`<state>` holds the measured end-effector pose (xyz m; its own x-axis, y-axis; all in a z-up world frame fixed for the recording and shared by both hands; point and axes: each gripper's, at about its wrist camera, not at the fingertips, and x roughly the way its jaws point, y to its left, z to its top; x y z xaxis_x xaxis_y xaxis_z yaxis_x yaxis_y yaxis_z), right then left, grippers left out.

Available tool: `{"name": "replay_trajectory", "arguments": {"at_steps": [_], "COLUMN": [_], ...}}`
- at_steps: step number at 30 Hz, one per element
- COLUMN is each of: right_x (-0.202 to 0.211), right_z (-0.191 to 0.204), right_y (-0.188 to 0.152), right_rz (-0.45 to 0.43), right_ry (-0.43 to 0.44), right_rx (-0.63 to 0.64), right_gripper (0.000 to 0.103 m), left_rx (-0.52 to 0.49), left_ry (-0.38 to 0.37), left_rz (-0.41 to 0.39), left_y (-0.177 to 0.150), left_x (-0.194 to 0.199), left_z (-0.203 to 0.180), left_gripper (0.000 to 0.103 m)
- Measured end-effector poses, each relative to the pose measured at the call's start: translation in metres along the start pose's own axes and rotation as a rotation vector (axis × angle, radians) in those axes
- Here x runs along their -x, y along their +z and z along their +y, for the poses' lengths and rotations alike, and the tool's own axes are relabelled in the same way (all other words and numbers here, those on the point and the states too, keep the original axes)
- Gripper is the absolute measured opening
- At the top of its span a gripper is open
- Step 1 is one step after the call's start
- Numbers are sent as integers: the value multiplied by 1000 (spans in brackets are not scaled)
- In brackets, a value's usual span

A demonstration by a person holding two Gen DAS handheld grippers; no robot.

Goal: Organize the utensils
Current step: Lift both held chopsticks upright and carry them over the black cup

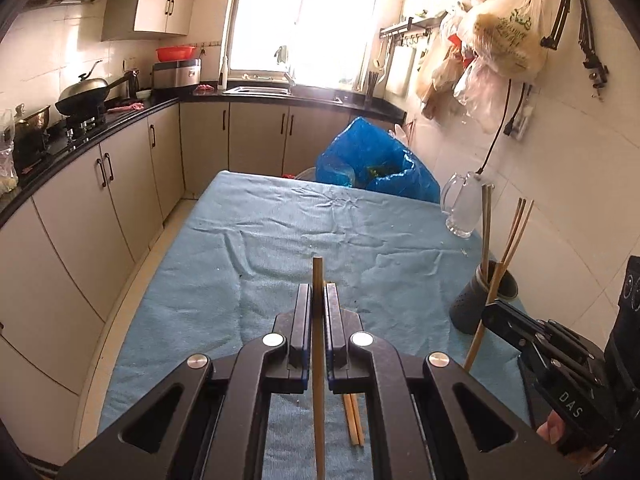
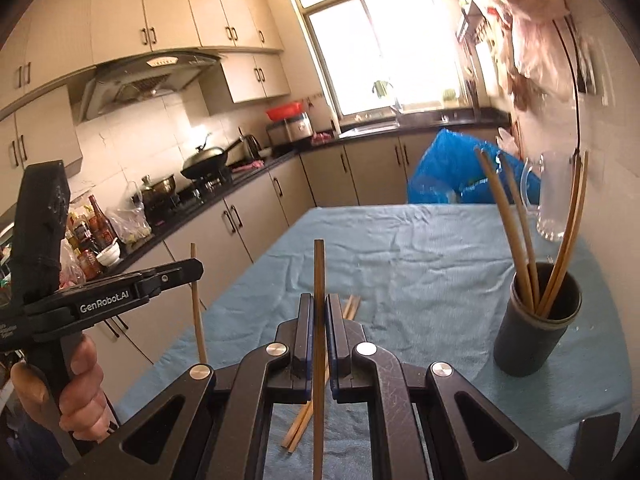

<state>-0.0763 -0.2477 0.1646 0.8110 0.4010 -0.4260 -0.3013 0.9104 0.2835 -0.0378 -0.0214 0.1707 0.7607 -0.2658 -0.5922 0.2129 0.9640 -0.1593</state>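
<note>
A single wooden chopstick (image 1: 319, 340) stands upright between the jaws of the left gripper (image 1: 319, 300), which are clamped tight on it, its top end poking above the fingertips and its lower end running down past the bottom of the left wrist view. The right gripper (image 2: 319, 308) is in the same state: its jaws are closed on a second chopstick (image 2: 319, 340), also upright, its tip rising above the pads. From the left wrist view the right gripper shows at the right edge, its chopstick slanting down beside the holder; from the right wrist view the left gripper shows at the left, a hand (image 2: 76, 388) wrapped round its handle. Both grippers are raised above the worktop (image 1: 280, 232), which is covered with a wrinkled light blue cloth. Two more chopsticks (image 2: 320, 380) lie loose on the cloth, side by side, partly hidden under the jaws. To the right, near the wall, a dark cylindrical holder (image 2: 536, 320) stands upright on the cloth with several chopsticks (image 2: 520, 220) already leaning inside it. Behind the holder is a clear glass jug (image 1: 464, 208), and further back a blue plastic bag (image 1: 376, 160) sits at the far end of the worktop. Beyond is a kitchen counter (image 1: 100, 128) with a wok (image 1: 84, 94) on a stove, cabinets and a bright window (image 1: 308, 16)
</note>
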Motion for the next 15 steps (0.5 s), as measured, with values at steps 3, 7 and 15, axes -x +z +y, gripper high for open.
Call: {"name": "replay_trajectory", "arguments": {"at_steps": [3, 7, 15], "right_x": [9, 15, 24], "right_z": [1, -1, -5], "right_y": [0, 0, -1], "right_rz": [-27, -45, -69], "right_ry": [-5, -2, -8], "right_rx": [5, -5, -25], "right_gripper": [5, 5, 5], "left_rx": [2, 6, -3], "left_ry": [1, 0, 0], "left_rz": [-14, -26, -45], "left_y": [0, 2, 2], "left_x": [8, 15, 25], "left_z": [-2, -3, -10], "left_gripper": [5, 5, 5]}}
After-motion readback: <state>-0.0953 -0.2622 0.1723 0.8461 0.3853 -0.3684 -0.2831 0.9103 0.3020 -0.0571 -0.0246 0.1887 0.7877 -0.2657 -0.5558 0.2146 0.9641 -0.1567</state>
